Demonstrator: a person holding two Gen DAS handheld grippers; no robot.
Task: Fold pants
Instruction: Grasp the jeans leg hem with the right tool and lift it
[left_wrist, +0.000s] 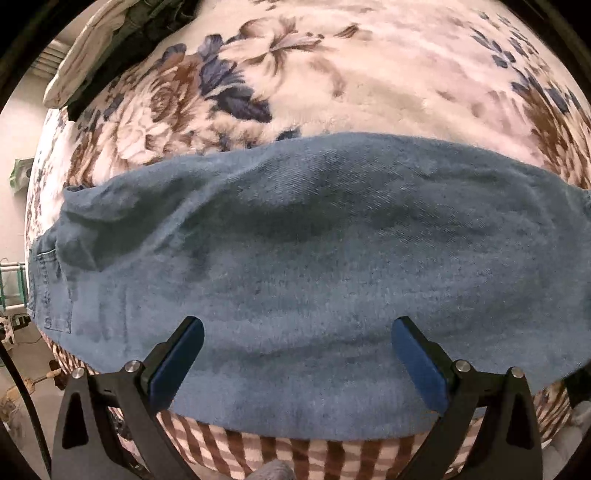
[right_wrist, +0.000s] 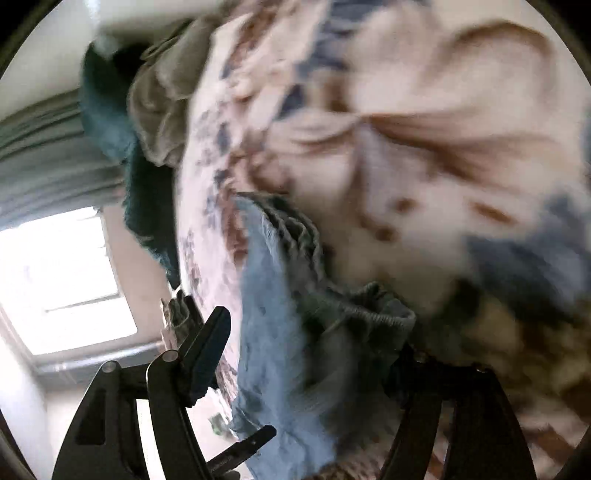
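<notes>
Blue denim pants (left_wrist: 314, 266) lie across a floral blanket (left_wrist: 332, 74), stretched left to right, with a pocket showing at the left end. My left gripper (left_wrist: 297, 332) is open, its blue-padded fingers (left_wrist: 184, 354) hovering over the near edge of the pants, holding nothing. In the blurred right wrist view, my right gripper (right_wrist: 314, 339) is open with the bunched waistband of the pants (right_wrist: 332, 314) between its jaws. Its left finger (right_wrist: 207, 350) is visible; its right finger is hidden behind the cloth.
The blanket covers a bed, with a brown checked border (left_wrist: 295, 454) at the near edge. Folded clothes (left_wrist: 85, 48) lie at the far left corner. A window (right_wrist: 62, 280), curtain (right_wrist: 48, 158) and piled garments (right_wrist: 155, 103) show in the right wrist view.
</notes>
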